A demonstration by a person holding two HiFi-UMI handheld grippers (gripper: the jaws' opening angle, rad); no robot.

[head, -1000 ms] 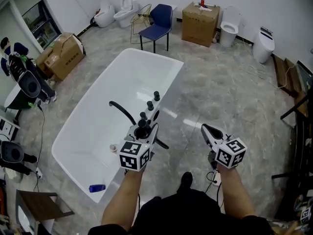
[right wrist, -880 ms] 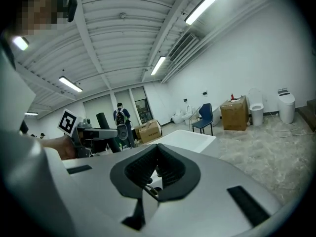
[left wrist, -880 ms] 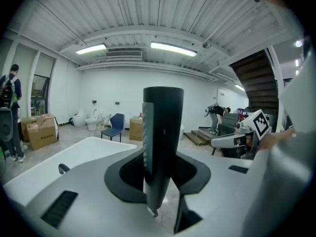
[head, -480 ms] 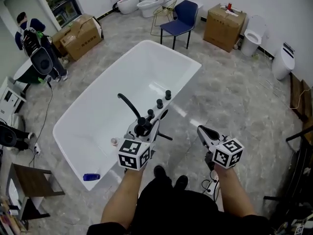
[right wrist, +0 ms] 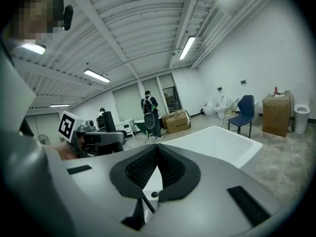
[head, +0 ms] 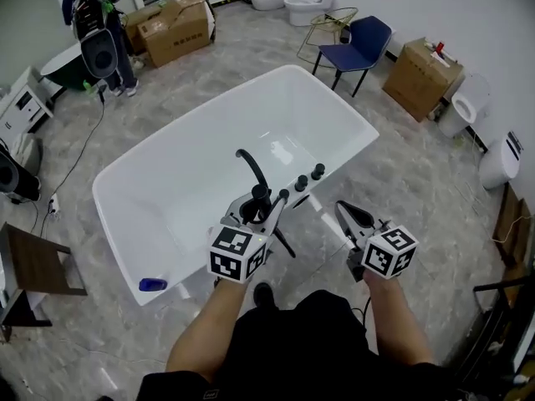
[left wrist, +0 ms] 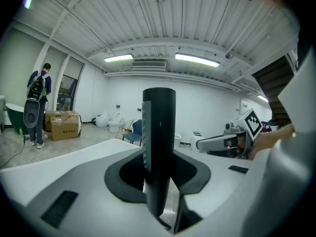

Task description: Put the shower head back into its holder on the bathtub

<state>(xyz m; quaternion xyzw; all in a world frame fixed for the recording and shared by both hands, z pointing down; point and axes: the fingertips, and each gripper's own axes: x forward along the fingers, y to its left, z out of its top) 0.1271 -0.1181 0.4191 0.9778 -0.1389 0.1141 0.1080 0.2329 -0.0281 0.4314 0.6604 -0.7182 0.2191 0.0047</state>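
Bathtub (head: 184, 182), faucet (head: 253, 172) just beyond held shower head (left wrist: 159, 132), blue chair (head: 361, 44)

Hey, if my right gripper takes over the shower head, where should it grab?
Probably the bare upper length of the shower head, above the left gripper, which clamps its lower part. It stands upright, straight and round, so bring the right gripper in from the right, jaws opened across it.

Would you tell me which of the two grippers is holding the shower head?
The left gripper: the black shower head stands upright between its jaws, while the right gripper has its jaws shut on nothing.
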